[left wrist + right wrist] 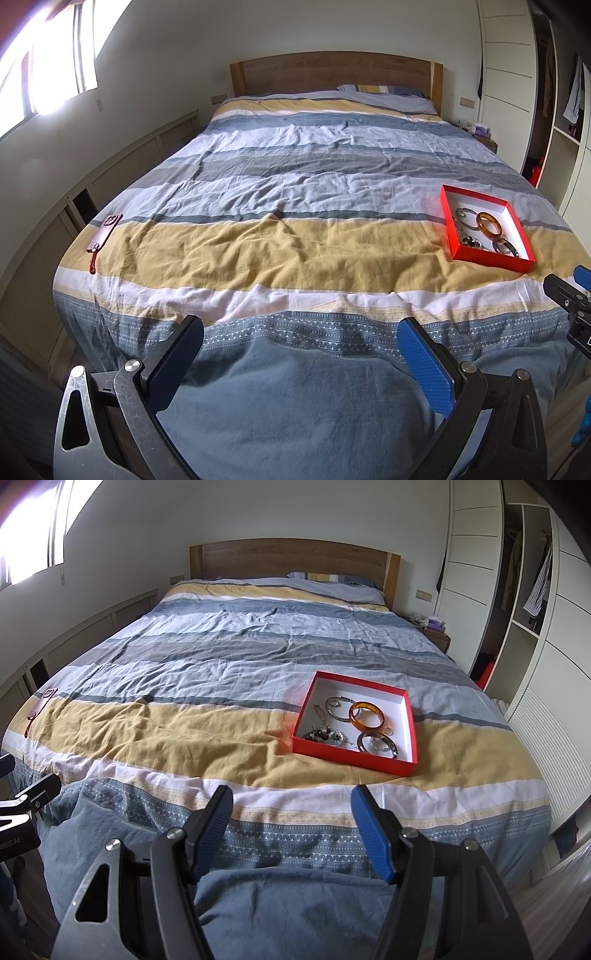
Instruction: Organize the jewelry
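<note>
The jewelry all sits inside the red box — an amber bangle, a silver hoop just beside it, a dark bangle nearer the box's front wall, and a tangle of beads and chain to the left of that. Nothing lies loose on the striped bedcover around the box, so either the gathering is done or the sorting has not begun; I cannot tell which. Both tools hang short of the box: the right gripper has its jaws apart and empty, the left gripper likewise. A phone in a reddish case lies far left of the box.
</note>
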Demonstrator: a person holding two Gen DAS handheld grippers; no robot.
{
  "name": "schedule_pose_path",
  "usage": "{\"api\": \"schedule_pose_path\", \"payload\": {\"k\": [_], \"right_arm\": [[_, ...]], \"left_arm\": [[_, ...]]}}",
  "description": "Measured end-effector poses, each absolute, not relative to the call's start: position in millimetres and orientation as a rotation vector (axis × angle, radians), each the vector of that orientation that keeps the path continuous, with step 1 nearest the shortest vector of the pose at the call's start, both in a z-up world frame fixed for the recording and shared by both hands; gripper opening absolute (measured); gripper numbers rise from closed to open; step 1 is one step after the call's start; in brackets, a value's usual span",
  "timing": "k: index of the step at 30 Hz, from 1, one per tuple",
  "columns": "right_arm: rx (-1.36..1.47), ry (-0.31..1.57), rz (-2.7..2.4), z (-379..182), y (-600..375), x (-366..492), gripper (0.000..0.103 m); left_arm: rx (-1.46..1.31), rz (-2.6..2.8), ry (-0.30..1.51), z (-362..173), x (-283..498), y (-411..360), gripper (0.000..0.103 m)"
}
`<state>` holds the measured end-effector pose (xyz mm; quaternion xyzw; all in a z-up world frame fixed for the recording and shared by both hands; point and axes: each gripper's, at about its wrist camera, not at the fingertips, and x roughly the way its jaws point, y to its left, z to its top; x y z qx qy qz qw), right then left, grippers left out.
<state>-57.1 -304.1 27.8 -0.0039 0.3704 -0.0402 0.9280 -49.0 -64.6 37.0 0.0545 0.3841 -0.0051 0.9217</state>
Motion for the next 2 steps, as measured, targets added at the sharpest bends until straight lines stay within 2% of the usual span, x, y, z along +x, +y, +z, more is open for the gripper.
{"api": "schedule_pose_path", "payload": {"k": [2], "right_arm": [[-0.009,0.760,-0.082,27.7,-304.2,-57.3,0.065]], "left_arm": [[0.111,-0.011,0.788,38.0,-49.2,-65.2,0.102]]}}
